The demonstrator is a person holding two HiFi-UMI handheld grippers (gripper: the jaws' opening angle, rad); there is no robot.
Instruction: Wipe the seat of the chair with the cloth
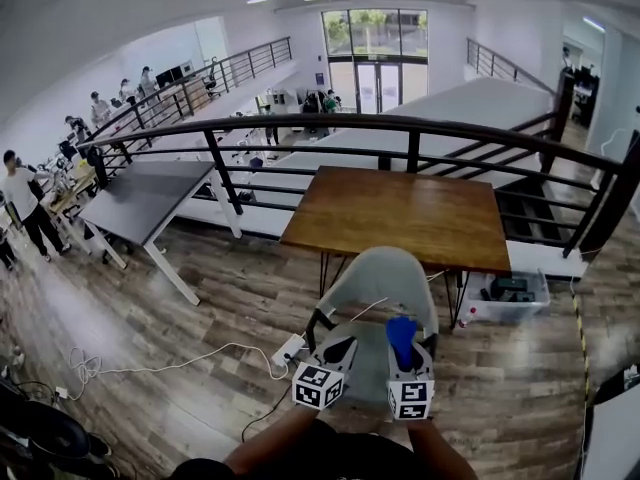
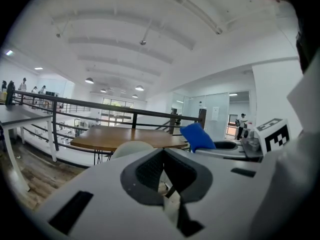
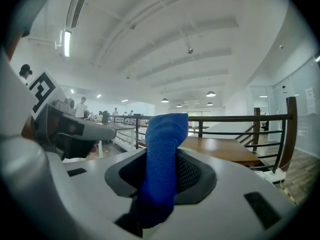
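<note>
Holding a blue cloth (image 3: 162,154) in the right gripper (image 3: 163,176), jaws pinched narrow on its lower part, loose end standing up past them toward 12 o'clock. Carrying nothing in the left gripper (image 2: 164,173): jaws pressed together, nothing between. Poised with both grippers side by side over the chair (image 1: 385,273), low at 6 o'clock in the head view, left at 9 o'clock of right, marker cubes nearest the camera. Tilted upward, judging by the ceiling filling both gripper views. Placed, as to the cloth, over the 3 o'clock half of the pale seat (image 1: 365,360), just short of the backrest; cannot tell how far above the seat.

Facing a wooden table (image 1: 400,213) at 12 o'clock of the chair, backrest close against its near edge. Beyond that, a dark metal railing (image 1: 410,128) curving from 9 to 3 o'clock. Off at 10 o'clock, a grey table (image 1: 140,198). On the wood floor (image 1: 240,288) at 9 o'clock of the chair, a white power strip (image 1: 290,348) with a white cable (image 1: 170,360) trailing toward 9 o'clock. At 3 o'clock of the chair, by the table's corner, a clear plastic box (image 1: 505,296). Far off at 9 to 10 o'clock, several people (image 1: 22,203) standing
</note>
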